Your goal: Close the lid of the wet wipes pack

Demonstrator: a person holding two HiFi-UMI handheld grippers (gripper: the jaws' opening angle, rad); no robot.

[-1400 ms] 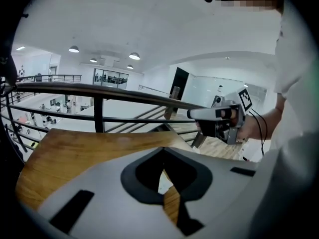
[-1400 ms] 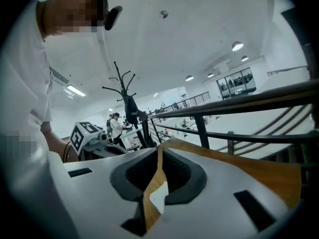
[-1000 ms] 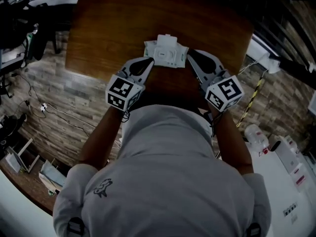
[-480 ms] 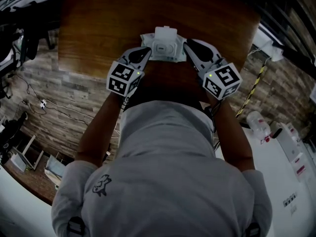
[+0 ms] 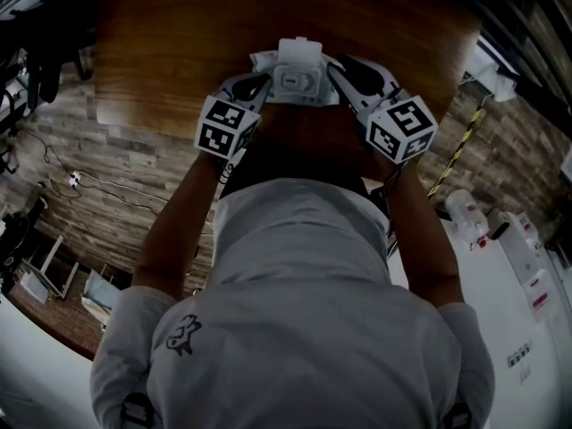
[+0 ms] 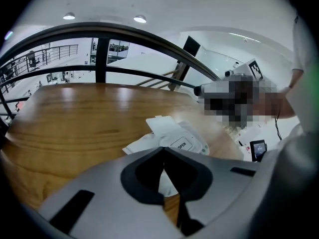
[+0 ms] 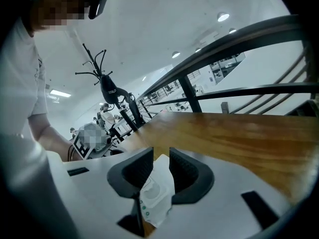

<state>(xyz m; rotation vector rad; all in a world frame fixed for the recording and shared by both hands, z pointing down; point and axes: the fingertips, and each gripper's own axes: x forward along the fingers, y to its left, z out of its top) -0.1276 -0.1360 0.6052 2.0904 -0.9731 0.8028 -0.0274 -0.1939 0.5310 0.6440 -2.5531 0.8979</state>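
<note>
Left gripper (image 6: 163,150), right gripper (image 7: 160,156) just opening: 2 around 1 pack (image 5: 299,80).

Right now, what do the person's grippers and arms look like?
The left gripper and right gripper match: pale grey wedge-shaped shells, black pads, a cube with black-and-white square markers behind each. Light grey short-sleeved T-shirt, small dark print on its left side. The right one's jaws have just been opening, wet wipes pack corner between them.

Wooden table (image 5: 179,52), stone-patterned floor (image 5: 116,204), dark curved railing (image 6: 124,34), round ceiling lights (image 6: 140,19)
</note>
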